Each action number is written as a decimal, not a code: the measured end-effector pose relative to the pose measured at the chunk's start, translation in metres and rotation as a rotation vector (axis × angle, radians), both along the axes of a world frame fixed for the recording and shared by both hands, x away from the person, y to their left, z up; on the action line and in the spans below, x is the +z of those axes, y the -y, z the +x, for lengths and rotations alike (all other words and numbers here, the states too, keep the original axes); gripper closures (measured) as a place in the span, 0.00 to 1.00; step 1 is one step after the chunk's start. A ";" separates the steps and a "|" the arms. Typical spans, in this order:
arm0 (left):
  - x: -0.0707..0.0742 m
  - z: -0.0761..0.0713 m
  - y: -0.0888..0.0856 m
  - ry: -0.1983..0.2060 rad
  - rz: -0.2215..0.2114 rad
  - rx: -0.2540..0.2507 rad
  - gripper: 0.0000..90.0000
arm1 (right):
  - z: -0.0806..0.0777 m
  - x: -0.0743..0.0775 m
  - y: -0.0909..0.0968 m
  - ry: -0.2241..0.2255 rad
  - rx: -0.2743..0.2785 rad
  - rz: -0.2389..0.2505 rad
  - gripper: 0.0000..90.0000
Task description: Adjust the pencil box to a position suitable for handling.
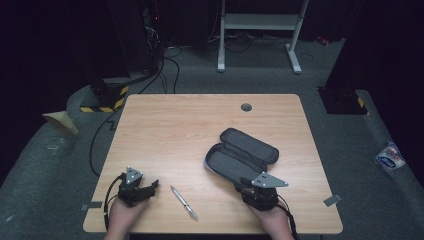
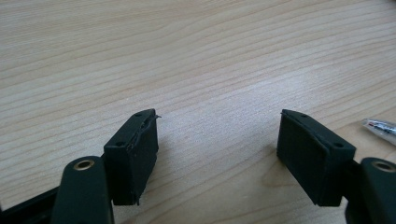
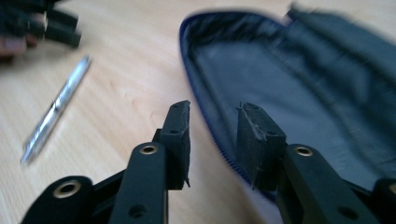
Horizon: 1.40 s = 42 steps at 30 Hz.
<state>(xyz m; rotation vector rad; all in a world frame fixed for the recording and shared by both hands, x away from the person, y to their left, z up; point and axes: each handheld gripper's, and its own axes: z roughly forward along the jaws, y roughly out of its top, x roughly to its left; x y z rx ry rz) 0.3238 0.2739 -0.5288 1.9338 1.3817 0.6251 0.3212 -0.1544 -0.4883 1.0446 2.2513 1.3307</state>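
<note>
Bench (image 1: 200, 125) of pale wood fills the high view: the left gripper (image 1: 150, 187) rests near its front edge, a silver pen (image 1: 183, 202) just to its right, and the right gripper (image 1: 245, 187) sits at the near end of an open dark pencil case (image 1: 241, 155). In the left gripper view, the jaws stand wide with bare wood between them; the pen's tip (image 2: 380, 127) lies beyond the right jaw. In the right gripper view, the jaws stand partly open, straddling the case's zipped rim (image 3: 212, 126) without pressing it; the pen (image 3: 53, 112) lies off to the left.
</note>
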 end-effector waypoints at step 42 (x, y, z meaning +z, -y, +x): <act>0.000 0.000 0.000 0.001 0.002 -0.001 0.33 | 0.025 -0.025 0.022 -0.051 -0.162 -0.059 0.71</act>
